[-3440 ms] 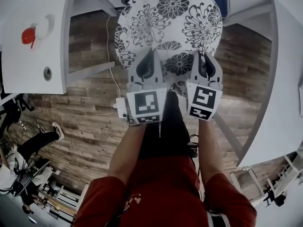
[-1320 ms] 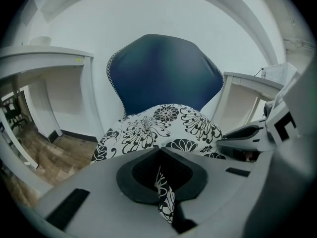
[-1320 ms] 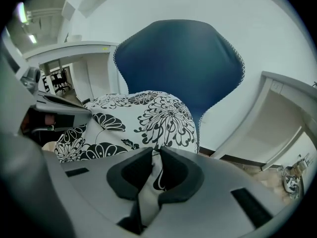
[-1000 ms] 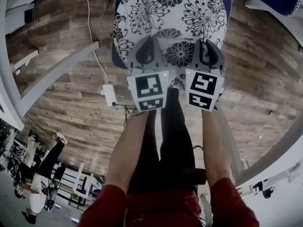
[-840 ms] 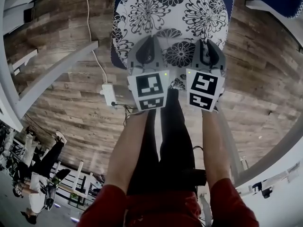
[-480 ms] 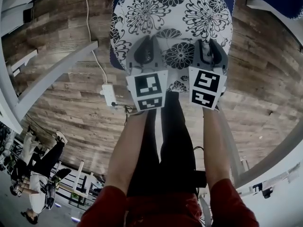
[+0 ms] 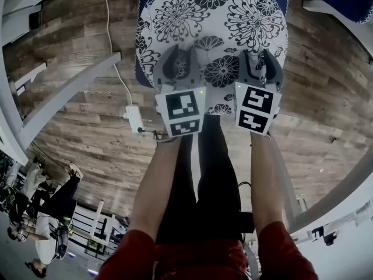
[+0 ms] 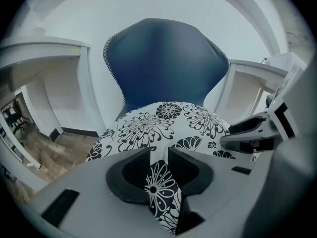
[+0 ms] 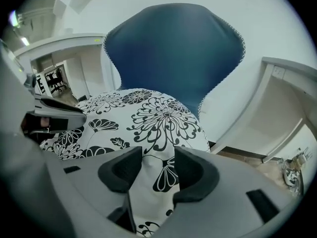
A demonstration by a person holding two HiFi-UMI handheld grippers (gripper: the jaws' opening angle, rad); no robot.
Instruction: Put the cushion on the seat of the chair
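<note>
The wood floor [image 7: 87,133] fills most of the head view, with a white worktop [image 8: 44,48] at either side in the gripper views. The blue chair [image 8: 163,68] stands at the top centre, its back rising behind the seat. The flowered cushion [image 7: 213,16] lies on that seat and covers nearly all of it; only a blue strip shows at its left edge.

The right gripper [image 9: 157,158] has just been opening. Its fingers [image 9: 195,175] now stand wide apart, with the cushion's near edge lying loose between them and gaps on both sides, so nothing is held there. The left gripper [image 8: 158,157] is narrower: its fingers [image 8: 131,175] appear to pinch a fold of the cushion's edge, the fabric touching both pads.

By my reading the cushion is already placed and the release is half done. Once the left side lets go as well, only backing both grippers away remains.

No bin, box or other container is in view; the seat alone carries the cushion.
</note>
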